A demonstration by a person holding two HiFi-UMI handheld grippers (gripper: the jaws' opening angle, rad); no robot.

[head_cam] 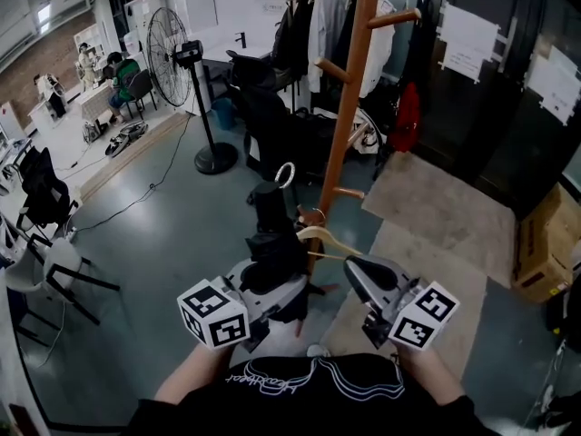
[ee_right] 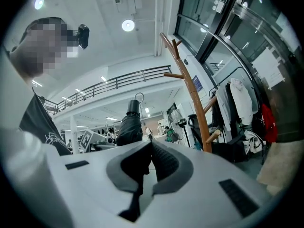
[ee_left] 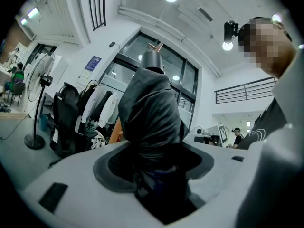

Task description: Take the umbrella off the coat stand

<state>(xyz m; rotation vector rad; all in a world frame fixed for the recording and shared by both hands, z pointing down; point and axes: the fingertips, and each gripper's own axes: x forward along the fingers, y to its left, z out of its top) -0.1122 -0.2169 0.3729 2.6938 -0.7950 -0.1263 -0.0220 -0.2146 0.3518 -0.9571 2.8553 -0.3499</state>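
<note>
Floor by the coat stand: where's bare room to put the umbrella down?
Bare: grey floor between fan and stand; the mat right of the stand, before the box. Crowded: behind the stand, with chairs and hanging clothes.

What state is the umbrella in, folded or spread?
Folded: the umbrella is a tight black bundle, clamped in the left gripper.
</note>
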